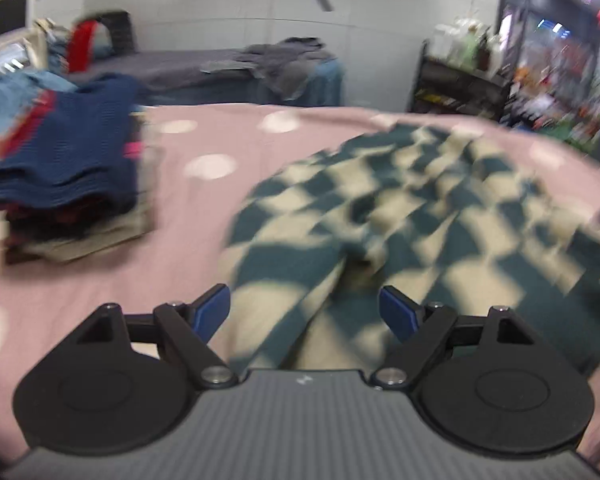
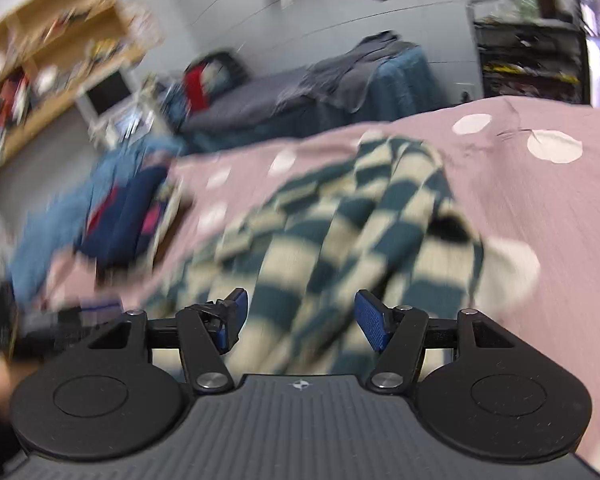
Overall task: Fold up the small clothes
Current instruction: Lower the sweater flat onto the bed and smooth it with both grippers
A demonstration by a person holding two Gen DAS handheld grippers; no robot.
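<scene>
Both the left gripper (image 1: 304,312) and the right gripper (image 2: 298,320) are held wide open and empty just above the checked garment (image 1: 400,216), rumpled on the pink dotted bed (image 1: 204,200); soft and limp, it is judged best pinched at its near hem corners.

both views are taken low and close over the pink dotted bed cover (image 1: 100,280), looking forward across it to the grey wall. the left wrist view is held level; the right wrist view is tilted, horizon dropping toward lower left. shared by both: the checkered garment (image 1: 400,216) at centre, the folded pile (image 1: 64,184) at left, the far bed (image 2: 300,92) up top.
</scene>
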